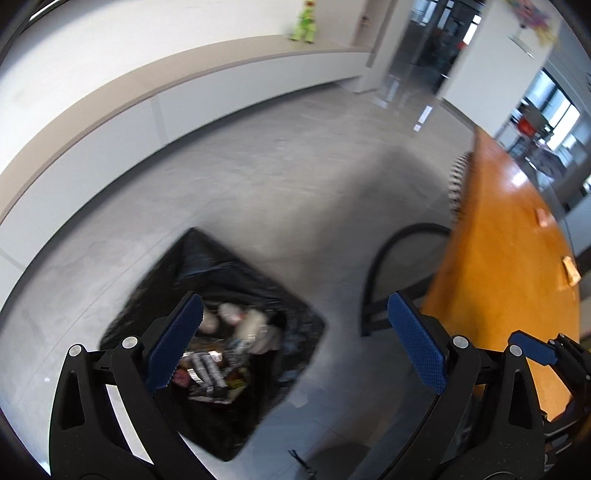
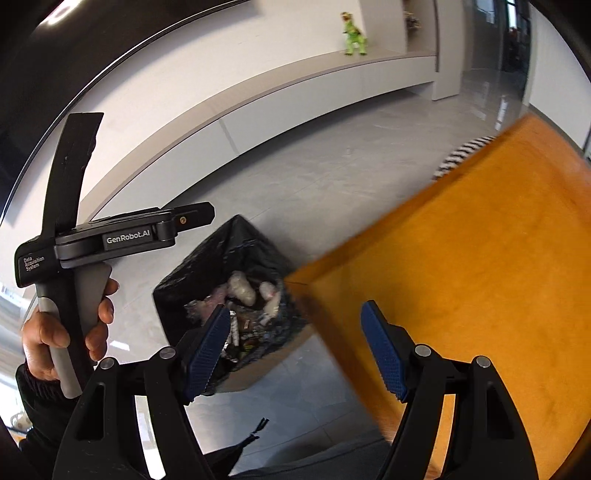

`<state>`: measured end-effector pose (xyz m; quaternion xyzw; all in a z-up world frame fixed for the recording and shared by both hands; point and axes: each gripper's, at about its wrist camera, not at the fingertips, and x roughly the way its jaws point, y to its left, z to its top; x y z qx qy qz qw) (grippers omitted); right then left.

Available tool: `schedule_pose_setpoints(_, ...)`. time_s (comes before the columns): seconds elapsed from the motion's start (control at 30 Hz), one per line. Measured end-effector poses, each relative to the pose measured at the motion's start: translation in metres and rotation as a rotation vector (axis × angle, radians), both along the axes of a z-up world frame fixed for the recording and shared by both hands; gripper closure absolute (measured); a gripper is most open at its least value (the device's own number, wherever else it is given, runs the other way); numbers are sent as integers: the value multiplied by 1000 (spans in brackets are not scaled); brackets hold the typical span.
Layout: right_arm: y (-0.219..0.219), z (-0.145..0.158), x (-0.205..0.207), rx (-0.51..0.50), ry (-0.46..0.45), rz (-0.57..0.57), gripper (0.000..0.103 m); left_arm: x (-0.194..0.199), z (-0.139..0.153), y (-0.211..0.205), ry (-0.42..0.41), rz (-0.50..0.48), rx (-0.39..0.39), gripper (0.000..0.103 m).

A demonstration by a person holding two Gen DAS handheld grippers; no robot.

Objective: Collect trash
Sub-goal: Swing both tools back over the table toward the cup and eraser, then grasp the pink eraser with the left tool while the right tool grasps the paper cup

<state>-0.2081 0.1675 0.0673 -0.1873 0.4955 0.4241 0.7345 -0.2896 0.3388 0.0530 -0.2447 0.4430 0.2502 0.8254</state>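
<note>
- The left hand-held gripper [image 1: 295, 343] stood wide apart with nothing between its blue pads, hanging above the floor [image 1: 258, 177].
- The right hand-held gripper [image 2: 295, 354] was also spread wide and held nothing.
- A bin [image 1: 229, 266] lined with a black bag sat on the floor just beside the orange tabletop [image 1: 498, 258]. Inside it lay the trash [image 1: 221, 354]: crumpled white lumps and shiny wrappers.
- In the left wrist view the bin sat partly behind the left pad [image 1: 173, 347]; in the right wrist view the bin [image 2: 229, 254] showed between that gripper's left pad [image 2: 205, 354] and the corner of the tabletop [image 2: 461, 277].
- Only the left wrist view showed two small flat scraps on the tabletop, one [image 1: 570, 271] close to the near right edge and one [image 1: 543, 218] farther along. What they were could not be told.
- Only the left wrist view showed a black curved chair frame [image 1: 376, 273] on the floor between bin and tabletop.
- Only the right wrist view showed the person's left hand [image 2: 66, 332] wrapped round the grey handle of the other gripper, whose body read "GenRobot.AI".
- Both views showed a green toy figure [image 2: 354, 35] standing on a long low ledge [image 2: 258, 96] against the white wall.
- Both pictures were blurred, the tabletop edges most of all.
</note>
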Motion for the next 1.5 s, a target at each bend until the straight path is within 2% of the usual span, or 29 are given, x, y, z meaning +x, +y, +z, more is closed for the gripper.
schedule_pose_setpoints(0.1, -37, 12, 29, -5, -31, -72, 29, 38, 8, -25, -11, -71, 0, 6)
schedule_pose_setpoints(0.3, -111, 18, 89, -20, -48, -238, 29, 123, 21, -84, -31, -233, -7, 6)
schedule_pose_setpoints(0.5, -192, 18, 152, -43, -57, -418, 29, 220, 17, -151, -4, -401, -12, 6)
schedule_pose_setpoints(0.73, -270, 13, 205, -71, -57, -564, 29, 321, 8, -218, 33, -543, -36, 6)
schedule_pose_setpoints(1.03, -343, 23, 269, -107, -74, -687, 29, 448, 2, -298, 79, -668, -32, 6)
schedule_pose_setpoints(1.27, -385, 38, 311, -135, -103, -760, 29, 530, -12, -339, 130, -712, -6, 6)
schedule_pose_setpoints(1.33, -393, 42, 323, -151, -113, -775, 29, 544, -17, -346, 135, -718, -5, 13)
schedule_pose_setpoints(1.4, -399, 46, 337, -167, -130, -783, 29, 556, -22, -349, 147, -724, -15, 35)
schedule_pose_setpoints(1.43, -403, 48, 344, -179, -141, -788, 29, 561, -27, -350, 160, -725, -38, 43)
schedule_pose_setpoints(1.5, -410, 50, 356, -192, -158, -800, 29, 566, -35, -349, 187, -720, -61, 68)
